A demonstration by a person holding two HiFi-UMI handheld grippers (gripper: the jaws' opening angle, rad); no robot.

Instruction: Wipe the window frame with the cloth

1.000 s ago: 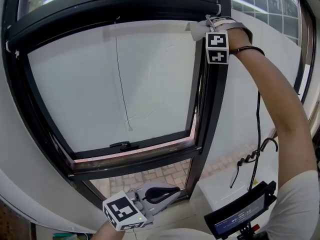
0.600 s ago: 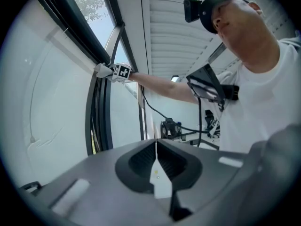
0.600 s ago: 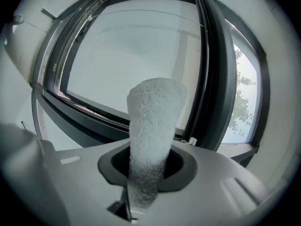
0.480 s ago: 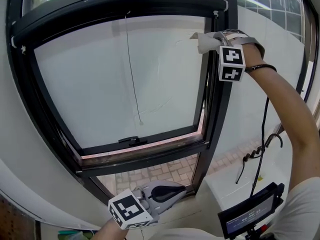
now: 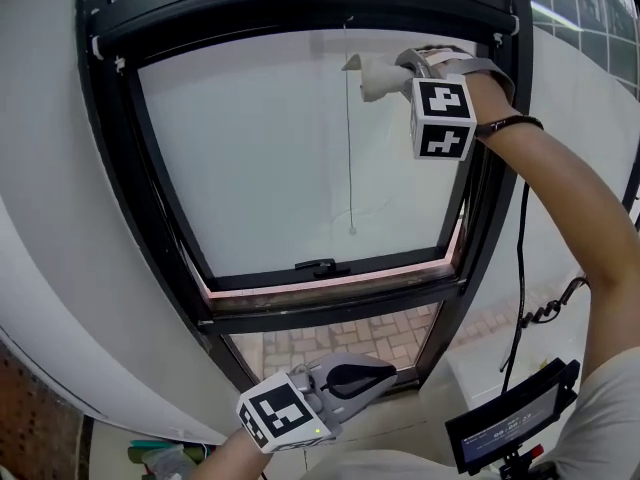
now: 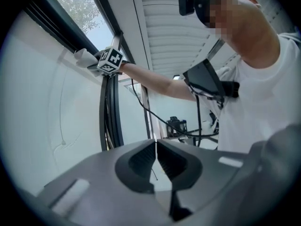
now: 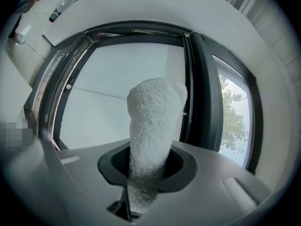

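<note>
Window frame (image 5: 300,8) ahead: my right gripper (image 7: 146,173) clenches the cloth (image 7: 155,121) near its top rail for wiping; left gripper (image 6: 156,159) hangs closed, empty.

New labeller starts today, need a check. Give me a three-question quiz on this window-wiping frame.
1. True or false: the left hand-held gripper is shut with nothing between its jaws.
2. What holds the cloth? A) the right hand-held gripper B) the left hand-held gripper C) nothing, it is draped over the frame
3. Fill in: in the head view, the cloth is up near the ____ bar of the window frame.

Key: 1 true; 2 A; 3 top.
</note>
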